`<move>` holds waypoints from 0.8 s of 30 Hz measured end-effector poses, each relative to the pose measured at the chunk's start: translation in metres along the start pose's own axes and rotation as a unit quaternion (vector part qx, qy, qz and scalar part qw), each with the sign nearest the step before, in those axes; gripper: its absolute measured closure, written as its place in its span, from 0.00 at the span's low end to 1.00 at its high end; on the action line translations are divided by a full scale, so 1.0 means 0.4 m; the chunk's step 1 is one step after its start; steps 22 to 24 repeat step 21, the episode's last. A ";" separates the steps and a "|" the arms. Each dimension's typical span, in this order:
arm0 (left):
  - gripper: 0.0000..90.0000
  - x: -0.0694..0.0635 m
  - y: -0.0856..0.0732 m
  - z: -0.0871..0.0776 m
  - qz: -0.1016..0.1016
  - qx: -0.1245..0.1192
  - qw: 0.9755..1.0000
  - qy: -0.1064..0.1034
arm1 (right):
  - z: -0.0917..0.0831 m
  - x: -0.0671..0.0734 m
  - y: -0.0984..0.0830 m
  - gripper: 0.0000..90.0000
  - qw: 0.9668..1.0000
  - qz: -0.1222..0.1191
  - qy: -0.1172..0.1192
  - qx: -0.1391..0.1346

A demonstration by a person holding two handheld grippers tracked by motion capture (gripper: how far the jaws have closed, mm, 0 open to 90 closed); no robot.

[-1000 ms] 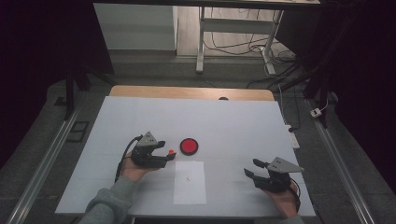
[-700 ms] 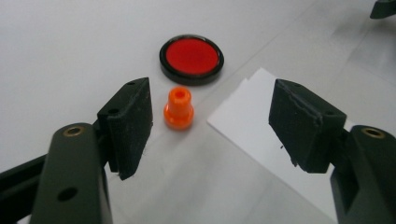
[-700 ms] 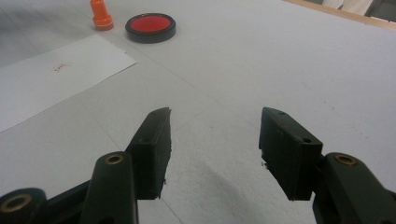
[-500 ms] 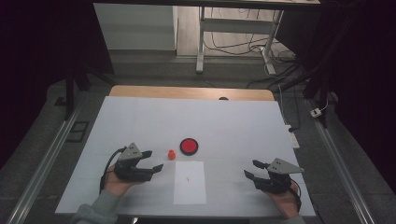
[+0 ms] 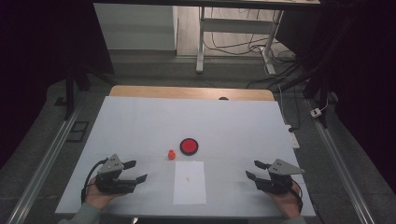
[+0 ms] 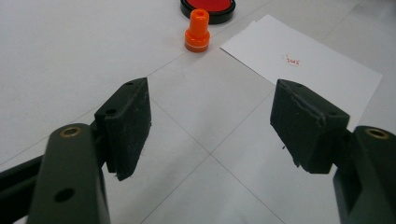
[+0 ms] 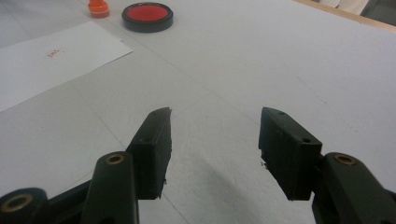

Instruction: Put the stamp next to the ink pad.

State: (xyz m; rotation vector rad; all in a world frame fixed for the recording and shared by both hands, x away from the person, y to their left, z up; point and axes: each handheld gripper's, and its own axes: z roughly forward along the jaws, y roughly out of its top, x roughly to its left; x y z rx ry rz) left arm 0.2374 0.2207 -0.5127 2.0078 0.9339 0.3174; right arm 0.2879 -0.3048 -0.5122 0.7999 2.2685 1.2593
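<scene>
A white tabletop with faint seam lines sits in a dim room, a wooden edge along its far side and cables trailing on the floor beyond. Near the table's centre an orange stamp stands upright, just left of a round ink pad with a black rim and red face; the two are close but apart. In front of them lies a white sheet of paper, flat and rectangular, carrying a small red stamped mark near its middle. The left gripper rests at the near left of the table in a person's hand, its black jaws spread wide with nothing between them; in the left gripper view the stamp, a ribbed plastic cylinder with a flared base, stands well ahead of the jaws. The right gripper rests at the near right, its jaws likewise wide and empty, pointing across bare table toward the paper and pad. The jaw pads look matte and slightly chipped at the edges. The small, light stamp would likely tip or skid if a jaw clipped it off-centre, and it could roll into the ink pad. The loose sheet could slide or crease should a gripper drag over it, and the fresh mark might smear.
</scene>
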 end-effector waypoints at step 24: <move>0.32 0.001 0.004 0.003 -0.001 0.003 1.000 -0.005 | -0.001 0.002 0.001 0.48 1.000 -0.005 -0.004 0.003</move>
